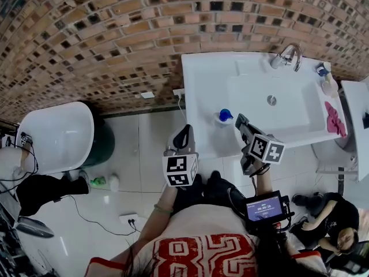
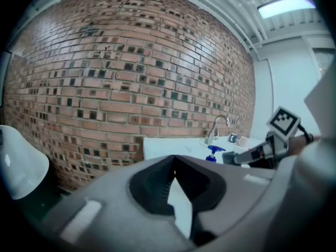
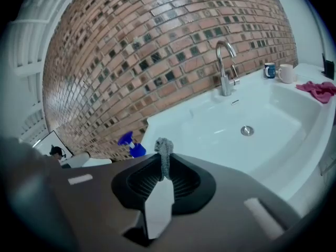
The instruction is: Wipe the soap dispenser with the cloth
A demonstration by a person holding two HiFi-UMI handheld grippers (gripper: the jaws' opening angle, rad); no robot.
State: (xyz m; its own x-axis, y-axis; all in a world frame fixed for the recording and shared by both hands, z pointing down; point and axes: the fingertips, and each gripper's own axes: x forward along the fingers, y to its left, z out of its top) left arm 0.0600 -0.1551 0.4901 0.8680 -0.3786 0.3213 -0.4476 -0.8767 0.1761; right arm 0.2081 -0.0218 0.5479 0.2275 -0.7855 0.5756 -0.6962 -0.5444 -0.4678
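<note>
The brick wall (image 1: 115, 33) is rough, with red-brown courses mixed with dark glazed ends. Against it stands the white sink (image 1: 202, 85), a smooth, glossy rectangle with a shallow square bowl and a round metal drain (image 1: 271, 100).

The left gripper (image 1: 184, 133) is held over the tiled floor in front of the sink's left corner. Its dark ribbed fingers (image 2: 157, 185) meet at the tips and hold nothing. The right gripper (image 1: 240, 120) reaches over the sink's front rim. Its fingers are pressed together on a narrow grey strip (image 3: 164, 156) with a knitted grain, which pokes up past the tips.

A curved chrome faucet (image 1: 286, 56) rises at the back of the bowl. The pink cloth (image 1: 333, 119) lies crumpled and soft-folded on the sink's right rim, well apart from both grippers. The soap dispenser (image 1: 225, 115), small with a rounded blue pump top, stands on the flat left part of the rim, just beside the right gripper's tips. A dark mug (image 3: 269, 70) and a white cup (image 3: 286, 73) sit by the back right corner.
</note>
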